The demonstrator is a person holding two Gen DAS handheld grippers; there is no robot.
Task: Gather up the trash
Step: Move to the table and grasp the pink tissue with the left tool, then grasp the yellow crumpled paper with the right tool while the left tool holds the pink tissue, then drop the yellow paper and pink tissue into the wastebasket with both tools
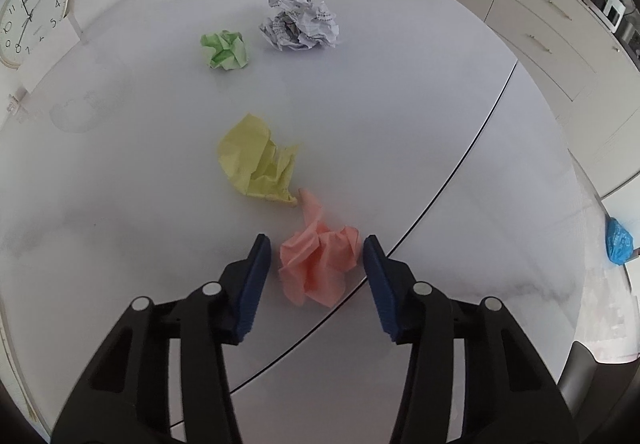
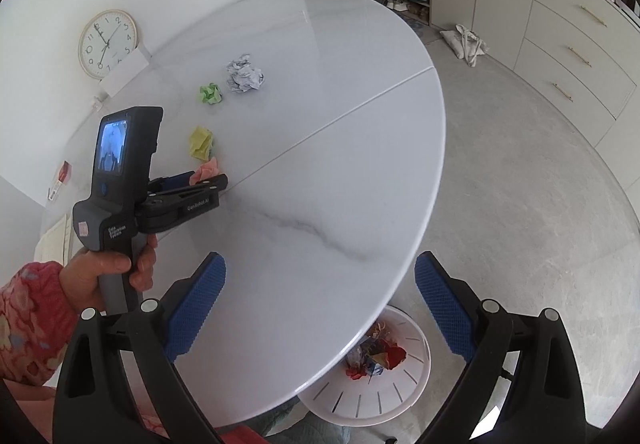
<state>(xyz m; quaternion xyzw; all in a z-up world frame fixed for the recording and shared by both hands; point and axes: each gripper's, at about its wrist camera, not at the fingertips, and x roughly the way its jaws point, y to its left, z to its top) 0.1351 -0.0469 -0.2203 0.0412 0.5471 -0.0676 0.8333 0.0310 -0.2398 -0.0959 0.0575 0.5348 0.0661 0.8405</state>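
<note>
Left tool [image 1: 316, 244] straddled my pink wad [image 1: 318, 268] on the counter [image 1: 440, 124], pads at each side, whether pressing I could not tell. Right tool [image 2: 320, 284] gaped, empty. Yellow wad [image 1: 258, 160] lay at eleven o'clock from the pink, green wad [image 1: 224, 50] and white wad [image 1: 300, 20] beyond. Bin [image 2: 416, 372] sat below the counter's edge.

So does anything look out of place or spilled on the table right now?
Nothing spilled. Four crumpled papers lie loose on the table: pink wad between the left tongs, yellow wad just beyond it, green wad and printed white wad farther off. The white bin sits on the floor, partly under the table's edge.
</note>
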